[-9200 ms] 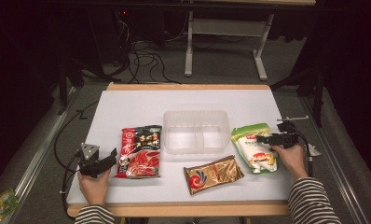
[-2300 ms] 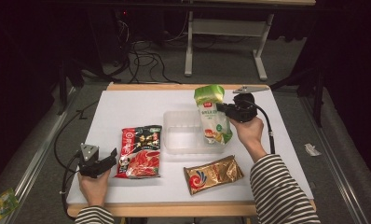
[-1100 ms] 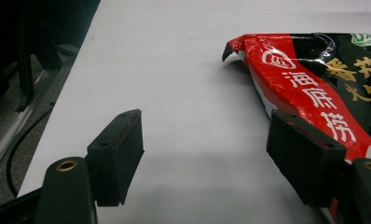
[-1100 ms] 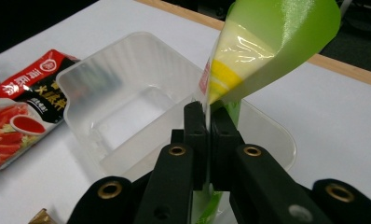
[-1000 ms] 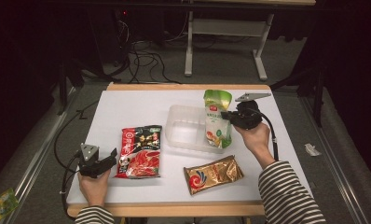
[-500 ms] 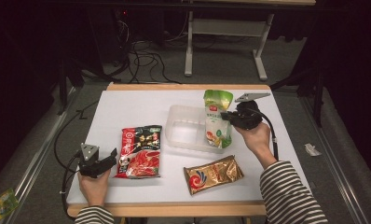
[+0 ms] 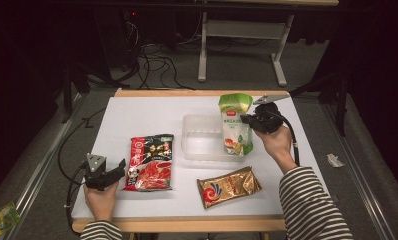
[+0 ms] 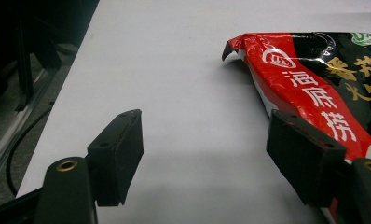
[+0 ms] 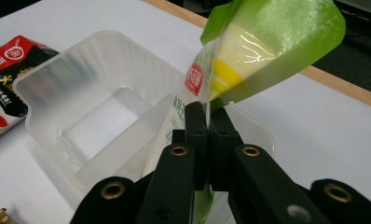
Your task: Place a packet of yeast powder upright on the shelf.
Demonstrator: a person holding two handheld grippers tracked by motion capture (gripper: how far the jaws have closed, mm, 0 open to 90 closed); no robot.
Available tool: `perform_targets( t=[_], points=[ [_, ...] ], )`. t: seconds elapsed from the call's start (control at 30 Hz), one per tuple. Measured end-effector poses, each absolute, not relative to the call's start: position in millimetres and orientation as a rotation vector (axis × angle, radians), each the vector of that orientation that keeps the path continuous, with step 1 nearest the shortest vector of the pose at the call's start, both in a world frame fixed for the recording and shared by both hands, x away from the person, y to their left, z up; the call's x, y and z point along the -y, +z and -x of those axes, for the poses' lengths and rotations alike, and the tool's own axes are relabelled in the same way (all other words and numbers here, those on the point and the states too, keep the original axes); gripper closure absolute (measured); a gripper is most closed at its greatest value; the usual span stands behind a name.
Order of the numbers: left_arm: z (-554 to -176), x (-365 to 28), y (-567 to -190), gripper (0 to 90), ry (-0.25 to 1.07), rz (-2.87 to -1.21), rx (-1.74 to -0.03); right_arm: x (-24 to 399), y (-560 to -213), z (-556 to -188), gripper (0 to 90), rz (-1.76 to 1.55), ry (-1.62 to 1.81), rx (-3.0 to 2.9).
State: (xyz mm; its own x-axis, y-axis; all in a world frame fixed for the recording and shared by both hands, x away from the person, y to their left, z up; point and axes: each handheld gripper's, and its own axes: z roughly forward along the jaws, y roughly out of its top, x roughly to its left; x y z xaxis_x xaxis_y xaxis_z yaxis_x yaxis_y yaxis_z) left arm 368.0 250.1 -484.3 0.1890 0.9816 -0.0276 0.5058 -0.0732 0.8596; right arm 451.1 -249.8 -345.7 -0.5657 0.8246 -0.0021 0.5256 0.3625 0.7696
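My right gripper is shut on the edge of a green and white pouch. The pouch stands upright, its lower end down in the right compartment of a clear plastic tray at the table's middle. My left gripper rests open near the front left corner, with nothing between its jaws. Its right jaw sits at the edge of a red and black snack bag lying flat on the white table.
A gold foil packet lies in front of the tray near the front edge. The white tabletop has free room at the back left. Cables and a metal stand are on the floor behind the table.
Since several seconds ago, my right gripper has taken the green pouch from the table's right side and brought it upright over the tray's right compartment. In the last second almost nothing moved.
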Motion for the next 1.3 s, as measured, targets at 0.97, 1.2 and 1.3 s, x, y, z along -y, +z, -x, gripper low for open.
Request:
perform_targets(
  t=[0.97, 1.2, 1.3],
  points=[
    [-368, -249, -484, 27.8, 0.784, -1.698, -1.414, 264, -373, -405, 76.4, -1.153, 0.94, -2.407],
    [-368, -249, -484, 27.9, 0.789, -1.699, -1.414, 260, -383, -405, 84.2, -1.149, 0.871, -2.453],
    [-368, -249, -484, 27.9, 0.79, -1.699, -1.413, 256, -392, -406, 86.1, -1.151, 0.847, -2.469]
  ],
)
